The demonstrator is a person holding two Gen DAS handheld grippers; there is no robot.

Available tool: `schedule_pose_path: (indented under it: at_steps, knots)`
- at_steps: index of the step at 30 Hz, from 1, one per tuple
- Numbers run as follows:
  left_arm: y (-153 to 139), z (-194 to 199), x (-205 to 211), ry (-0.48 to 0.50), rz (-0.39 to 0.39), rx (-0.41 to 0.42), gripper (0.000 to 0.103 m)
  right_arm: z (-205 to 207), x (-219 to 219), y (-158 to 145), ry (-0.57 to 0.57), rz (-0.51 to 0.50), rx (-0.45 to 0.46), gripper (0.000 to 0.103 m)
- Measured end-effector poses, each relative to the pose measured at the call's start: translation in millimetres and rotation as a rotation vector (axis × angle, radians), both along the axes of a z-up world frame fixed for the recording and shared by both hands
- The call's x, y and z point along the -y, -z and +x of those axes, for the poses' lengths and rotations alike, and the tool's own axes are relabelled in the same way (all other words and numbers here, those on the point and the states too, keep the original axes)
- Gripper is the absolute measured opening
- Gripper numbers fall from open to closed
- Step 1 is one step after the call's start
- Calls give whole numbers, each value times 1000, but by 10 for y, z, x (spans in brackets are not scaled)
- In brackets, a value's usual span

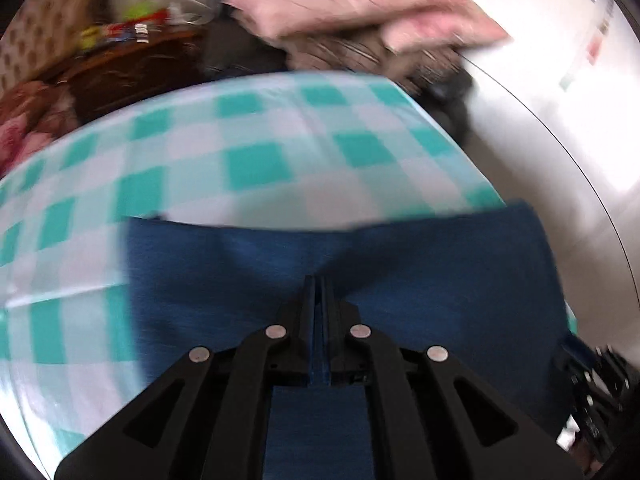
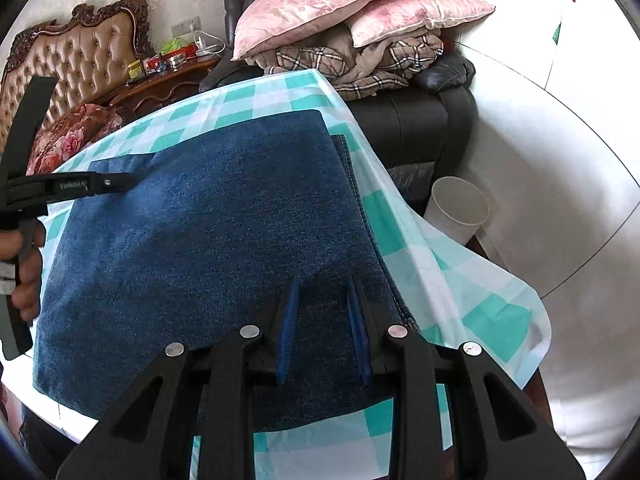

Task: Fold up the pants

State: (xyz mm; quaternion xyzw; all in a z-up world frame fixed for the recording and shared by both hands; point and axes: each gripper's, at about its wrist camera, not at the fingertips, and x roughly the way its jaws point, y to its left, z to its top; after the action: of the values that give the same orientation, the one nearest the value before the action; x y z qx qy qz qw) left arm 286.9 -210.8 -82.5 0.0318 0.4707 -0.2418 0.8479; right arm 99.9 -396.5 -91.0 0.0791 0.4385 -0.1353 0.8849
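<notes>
The blue denim pants [image 2: 208,240] lie on the table under a teal-and-white checked tablecloth [image 2: 404,216], already doubled into a thick rectangular pad whose stitched seam edge [image 2: 362,216] runs along the right side, close to where the cloth drops off the table.

The right gripper [image 2: 322,320] hovers over the near right part of the pad with its blue fingertips [image 2: 289,320] spread moderately wide and nothing between them. In the left wrist view, which is motion-blurred, the left gripper [image 1: 319,300] has its jaws drawn nearly together over the denim; a sliver of blue shows in the gap, but I cannot tell whether it pinches a layer or merely rests closed above it. In the right wrist view this gripper [image 2: 116,181] reaches in from the left at the far left corner of the pad, a bare hand [image 2: 24,264] on its grip.

By my reading the folding is late: the garment is compact and the step in hand looks like a final fold or a tidy-up. The next move probably calls for both grippers to take matching edges and carry them over together, so the layers stay aligned and the loose tablecloth is not dragged.
</notes>
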Motion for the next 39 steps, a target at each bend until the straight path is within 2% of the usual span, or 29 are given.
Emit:
schedule_pose_path:
  at_steps: [2,4,7,9,11,14,16,18,21,23,25,28,30,32,35,37,39]
  knots:
    - [-86,-42,-28,13,-30,15,9,14,-17,-64,6,-9,-10,27]
    - [-130,-134,73,90,-67,7,10,56,-69,-177,-11,1,8,27]
    - [-138,-283,239,128,-73,-1,10,271,-191,-334,-73,-17,45,27]
    - [-102,-352,354,147,-82,-17,10,523,-210,-374,-107,24,53,27]
    - [-47,-408,363,131,-62,-25,10,765,-193,-311,-124,41,29,27]
    - [82,-345,260,104,-33,-48,10,985,-124,-77,-116,-20,-48,24]
    - [76,-309,108,81,-6,-27,9,958,-22,-13,-137,10,-39,23]
    - [35,-281,-73,24,16,-1,10,887,65,-69,-94,-22,-38,22]
    - [-28,-284,-281,-19,-18,-10,10,749,167,-189,5,-38,-20,32]
    - [-83,-394,-245,23,-36,3,12,708,51,-236,-38,-20,-9,32]
    - [-59,-477,-184,59,-69,-23,14,727,-217,-249,-122,-33,0,32]
    - [23,-575,-82,88,-42,-22,15,800,-516,-141,-217,-40,-24,40]
    - [80,-604,-66,99,-18,-15,15,835,-607,-10,-226,-110,-71,40]
    - [109,-587,-136,91,-31,-21,15,778,-576,5,-215,-134,-70,41]
    - [79,-585,-260,56,-33,-18,15,633,-320,-74,-105,-174,-70,47]
    - [40,-605,-308,33,-25,-13,16,527,-95,-77,-51,-142,-74,47]
    - [-1,-644,-327,5,12,13,24,432,80,-56,15,-149,-89,50]
